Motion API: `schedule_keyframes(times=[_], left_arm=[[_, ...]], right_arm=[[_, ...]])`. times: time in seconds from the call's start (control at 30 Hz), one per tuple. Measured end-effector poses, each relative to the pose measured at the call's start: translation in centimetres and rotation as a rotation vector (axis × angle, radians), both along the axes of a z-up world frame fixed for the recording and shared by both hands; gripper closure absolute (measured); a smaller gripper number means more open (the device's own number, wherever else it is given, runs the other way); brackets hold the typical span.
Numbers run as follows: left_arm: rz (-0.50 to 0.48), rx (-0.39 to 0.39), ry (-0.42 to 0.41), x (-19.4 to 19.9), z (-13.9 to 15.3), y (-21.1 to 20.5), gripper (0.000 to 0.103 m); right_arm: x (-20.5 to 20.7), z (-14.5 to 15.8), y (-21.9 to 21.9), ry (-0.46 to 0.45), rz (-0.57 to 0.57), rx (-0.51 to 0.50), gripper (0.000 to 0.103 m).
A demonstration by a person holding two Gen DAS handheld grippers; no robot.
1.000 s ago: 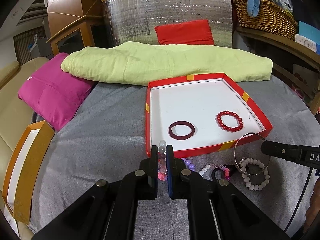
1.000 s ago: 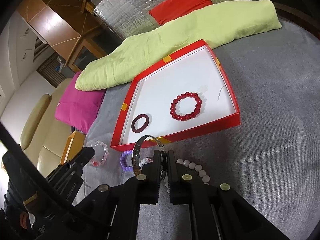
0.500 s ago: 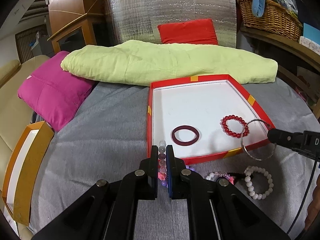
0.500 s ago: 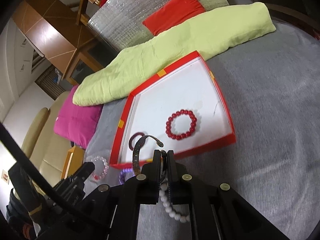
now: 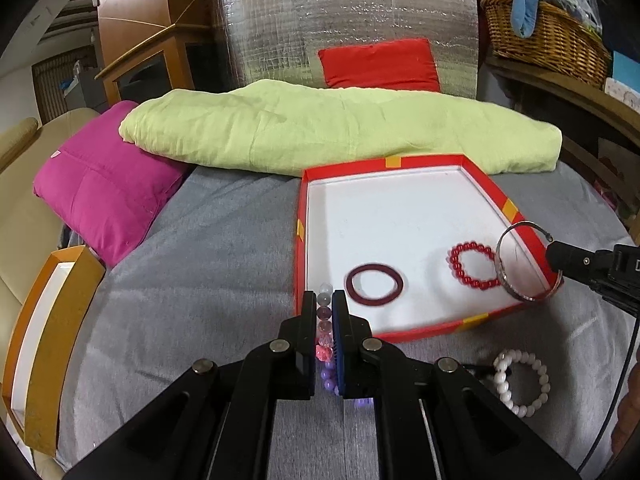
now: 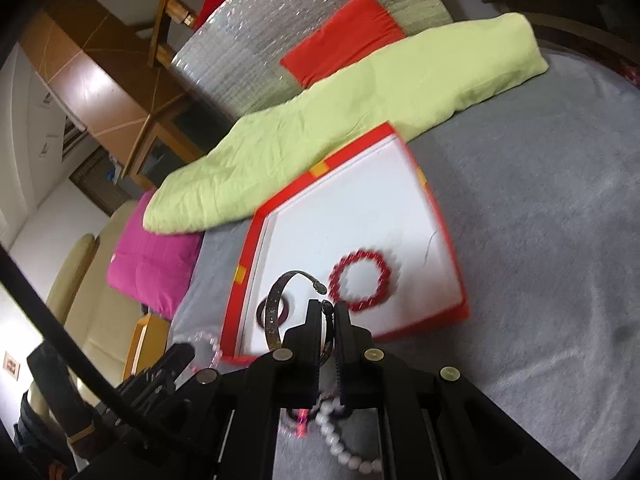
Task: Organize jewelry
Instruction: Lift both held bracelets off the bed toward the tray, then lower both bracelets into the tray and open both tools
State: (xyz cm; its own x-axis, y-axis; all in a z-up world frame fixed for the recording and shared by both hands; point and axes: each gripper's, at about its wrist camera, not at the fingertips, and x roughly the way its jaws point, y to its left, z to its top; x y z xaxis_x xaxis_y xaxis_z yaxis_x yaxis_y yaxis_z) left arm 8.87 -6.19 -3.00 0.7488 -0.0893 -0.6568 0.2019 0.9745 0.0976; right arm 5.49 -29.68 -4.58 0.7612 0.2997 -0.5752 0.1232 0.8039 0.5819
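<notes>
Left wrist view: left gripper [image 5: 325, 308] fingers closed on a pink bead bracelet [image 5: 324, 334], held at the near left corner of the red tray [image 5: 301, 216] on the grey desk [image 5: 192, 280]. Right gripper [image 6: 329, 314] fingers clamp a silver bangle [image 6: 276, 312] upright over the tray's near edge. Inside the tray lie a dark red ring [image 5: 374, 283] and a red bead bracelet [image 5: 474, 266]. A white bead bracelet [image 5: 520, 384] lies on the desk near the tray.

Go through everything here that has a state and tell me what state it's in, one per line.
Left gripper: shut on pink bead bracelet.
Right gripper: shut on silver bangle, held over the box.
Red box: open, lidless.
Red bead bracelet: lying in box.
Dark red bangle: lying in box.
White bead bracelet: on grey cloth, outside box.
</notes>
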Motion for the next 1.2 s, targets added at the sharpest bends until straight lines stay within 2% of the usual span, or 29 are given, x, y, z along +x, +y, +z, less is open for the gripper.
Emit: schedule_keyframes(times=[0.23, 0.43, 0.53, 0.7, 0.93, 1.1, 1.13, 1.17, 1.2], left_arm=[[-0.004, -0.051, 0.002, 3.5, 0.9, -0.5, 0.095], [-0.041, -0.061, 0.030, 7.2, 0.9, -2.3, 0.095], [-0.049, -0.093, 0.042, 8.6, 0.8, -2.6, 0.095], [-0.052, -0.138, 0.078, 10.5, 0.0, -3.2, 0.095], [-0.086, -0.144, 0.128, 12.0, -1.9, -4.8, 0.095], [-0.120, -0.129, 0.169, 12.4, -3.3, -6.2, 0.095], [-0.124, -0.131, 0.170, 12.4, -3.4, -6.2, 0.094], [-0.130, -0.134, 0.174, 12.4, -3.5, -6.3, 0.090], [-0.130, -0.136, 0.179, 12.5, -3.6, -6.2, 0.080]], right_arm=[[2.6, -0.4, -1.6, -0.002, -0.078, 0.029, 0.096], [5.6, -1.0, -3.1, 0.036, -0.145, 0.069, 0.096], [7.4, -1.4, -3.8, 0.057, -0.168, 0.091, 0.096], [9.8, -2.2, -4.2, 0.080, -0.179, 0.129, 0.096], [11.6, -3.5, -3.3, 0.132, -0.152, 0.129, 0.093], [12.0, -4.3, -3.2, 0.137, -0.133, 0.157, 0.093], [12.0, -4.3, -3.3, 0.135, -0.134, 0.163, 0.093], [11.9, -4.3, -3.4, 0.132, -0.135, 0.165, 0.093], [11.9, -4.1, -3.5, 0.125, -0.141, 0.162, 0.088]])
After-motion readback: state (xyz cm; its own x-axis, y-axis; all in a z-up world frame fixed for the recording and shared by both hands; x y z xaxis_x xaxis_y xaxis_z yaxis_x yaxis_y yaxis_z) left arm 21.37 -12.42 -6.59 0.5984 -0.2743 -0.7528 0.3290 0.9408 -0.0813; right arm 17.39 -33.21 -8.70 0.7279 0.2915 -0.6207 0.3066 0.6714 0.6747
